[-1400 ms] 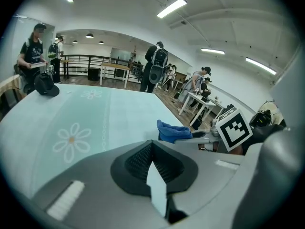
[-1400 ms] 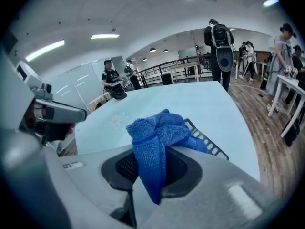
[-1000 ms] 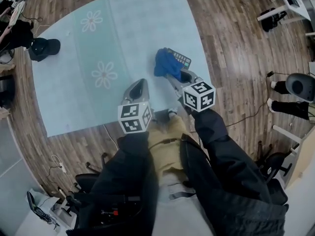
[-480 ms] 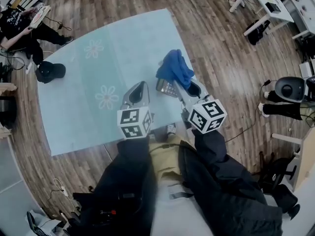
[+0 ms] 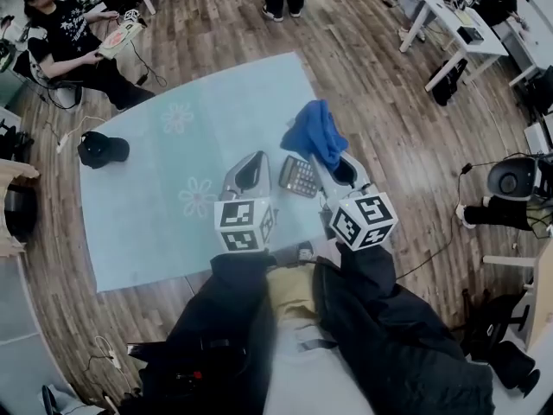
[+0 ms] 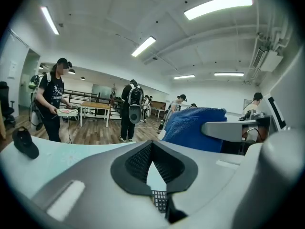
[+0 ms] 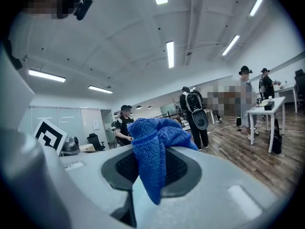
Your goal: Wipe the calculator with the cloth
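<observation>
The cloth [image 5: 316, 132] is pinched in the right tongs [image 5: 328, 161] and held above the calculator [image 5: 300, 177], near the desk's [image 5: 147, 206] near right corner. The left tongs [image 5: 256, 157] are pressed together, empty. This fits a pause between strokes or finished wiping; a further stroke needs the cloth lowered.

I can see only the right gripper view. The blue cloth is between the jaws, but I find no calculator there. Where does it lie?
Observer: In the head view the calculator lies flat on the pale blue mat, between the two grippers.
Operator: Is the cloth over it?
Observer: Not quite. The cloth in the right gripper shows just beyond the calculator's far edge. I cannot tell if they touch.
Operator: And the other gripper?
Observer: The left gripper is at the calculator's left side, jaws together and empty.
</observation>
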Available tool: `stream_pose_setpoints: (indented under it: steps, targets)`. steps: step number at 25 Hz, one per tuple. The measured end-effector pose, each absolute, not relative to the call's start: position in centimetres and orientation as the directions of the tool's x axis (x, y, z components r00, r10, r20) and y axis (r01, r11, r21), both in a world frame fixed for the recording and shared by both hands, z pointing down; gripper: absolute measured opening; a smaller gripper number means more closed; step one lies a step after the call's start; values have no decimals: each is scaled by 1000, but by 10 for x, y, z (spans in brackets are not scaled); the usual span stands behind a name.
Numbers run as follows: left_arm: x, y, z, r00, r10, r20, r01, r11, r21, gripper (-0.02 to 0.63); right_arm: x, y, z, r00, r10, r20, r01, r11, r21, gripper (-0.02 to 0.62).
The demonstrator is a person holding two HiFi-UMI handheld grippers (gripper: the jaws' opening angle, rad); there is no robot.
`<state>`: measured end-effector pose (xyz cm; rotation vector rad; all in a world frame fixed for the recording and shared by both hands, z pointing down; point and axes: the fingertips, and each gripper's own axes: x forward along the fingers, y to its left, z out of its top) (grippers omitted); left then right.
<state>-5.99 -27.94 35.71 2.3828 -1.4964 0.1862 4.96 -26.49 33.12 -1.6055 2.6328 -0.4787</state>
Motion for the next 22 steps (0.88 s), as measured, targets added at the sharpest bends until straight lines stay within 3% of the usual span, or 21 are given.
stream_pose_setpoints:
  steps: [22]
  targets:
    - [-46,-279,341,464,-846,261,-885,-434,168,3,49,-266,315,-470,-874,121,-869,435,-238,87]
